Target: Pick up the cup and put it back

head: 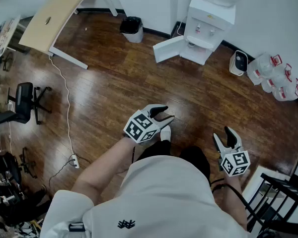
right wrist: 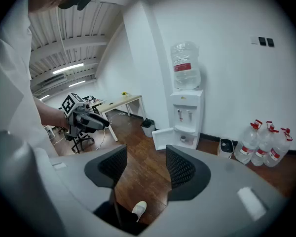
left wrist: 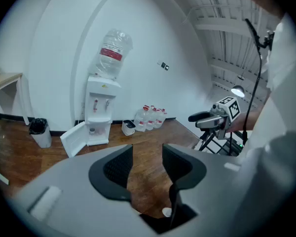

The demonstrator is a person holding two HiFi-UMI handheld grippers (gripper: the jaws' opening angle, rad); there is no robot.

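Cup (left wrist: 92,131) small, pale (inside dispenser (left wrist: 99,107))

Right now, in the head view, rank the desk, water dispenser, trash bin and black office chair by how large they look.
Largest: water dispenser and desk. They look about alike, and the desk is cut off at the top edge, so I won't rank them.
Next: office chair.
Smallest: trash bin.

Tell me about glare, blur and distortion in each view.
Head view: evenly lit, with a pale sheen on the wooden floor; the bottle on the water dispenser looks soft at the top edge. Left gripper view and right gripper view: heavy fisheye bows the walls, with a black round vignette at the corners.
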